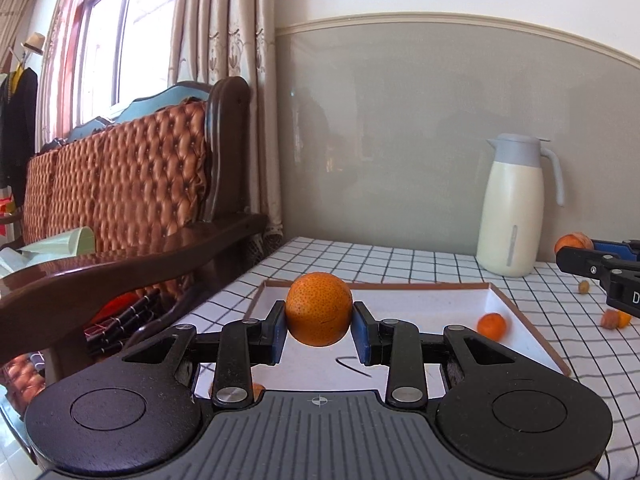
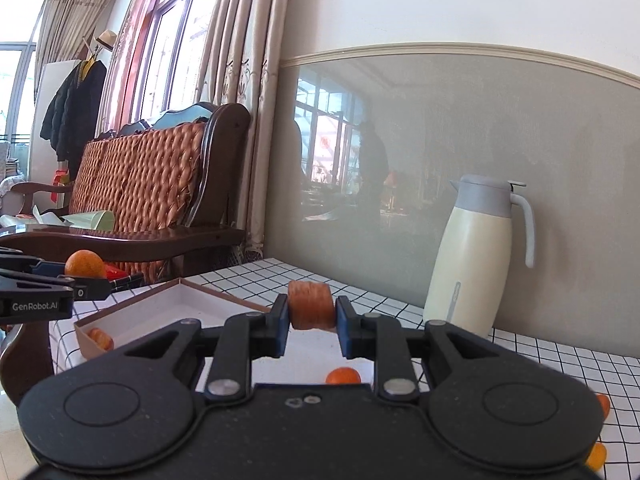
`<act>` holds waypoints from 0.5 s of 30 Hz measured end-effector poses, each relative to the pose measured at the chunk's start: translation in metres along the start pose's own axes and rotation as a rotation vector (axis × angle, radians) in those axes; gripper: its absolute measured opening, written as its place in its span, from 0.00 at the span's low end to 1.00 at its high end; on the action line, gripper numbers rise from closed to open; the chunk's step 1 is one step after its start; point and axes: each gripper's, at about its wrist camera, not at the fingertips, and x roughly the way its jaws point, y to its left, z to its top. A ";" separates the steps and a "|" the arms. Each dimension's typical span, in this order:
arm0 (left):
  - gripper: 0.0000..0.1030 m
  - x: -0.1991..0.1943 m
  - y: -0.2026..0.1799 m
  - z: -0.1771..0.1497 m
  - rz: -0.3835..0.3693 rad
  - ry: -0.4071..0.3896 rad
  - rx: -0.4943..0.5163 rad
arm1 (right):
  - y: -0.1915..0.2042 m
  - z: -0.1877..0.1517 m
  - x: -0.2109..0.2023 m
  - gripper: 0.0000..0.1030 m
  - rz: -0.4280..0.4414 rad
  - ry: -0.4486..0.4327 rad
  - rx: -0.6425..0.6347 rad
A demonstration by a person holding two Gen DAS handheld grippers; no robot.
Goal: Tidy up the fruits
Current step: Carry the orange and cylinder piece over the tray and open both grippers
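My left gripper (image 1: pixel 319 322) is shut on a large orange (image 1: pixel 319 307) and holds it above the white shallow box (image 1: pixel 432 300). A small orange (image 1: pixel 491 325) lies in the box at its right side. My right gripper (image 2: pixel 312 314) is shut on a wrinkled orange fruit (image 2: pixel 311 310) above the same box (image 2: pixel 132 300). A small orange (image 2: pixel 343 376) lies below it, and another fruit (image 2: pixel 100 338) lies in the box's left corner. The left gripper with its orange (image 2: pixel 85 264) shows at the left of the right wrist view.
A cream thermos jug (image 1: pixel 516 208) stands at the back of the checked tablecloth (image 1: pixel 400 260), by the grey wall. Small fruits (image 1: pixel 616 318) lie on the cloth right of the box. A wooden sofa (image 1: pixel 132 208) stands left of the table.
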 end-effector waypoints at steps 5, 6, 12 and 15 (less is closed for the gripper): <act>0.33 0.022 0.009 0.008 0.021 0.002 -0.031 | -0.004 -0.004 0.019 0.15 -0.005 0.034 0.044; 0.33 0.026 0.010 0.009 0.024 0.003 -0.033 | -0.004 -0.005 0.022 0.15 -0.003 0.041 0.048; 0.33 0.047 0.011 0.006 0.027 0.023 -0.034 | -0.005 -0.008 0.042 0.15 -0.010 0.065 0.067; 0.33 0.057 0.012 0.004 0.022 0.038 -0.034 | -0.007 -0.008 0.056 0.15 -0.014 0.080 0.063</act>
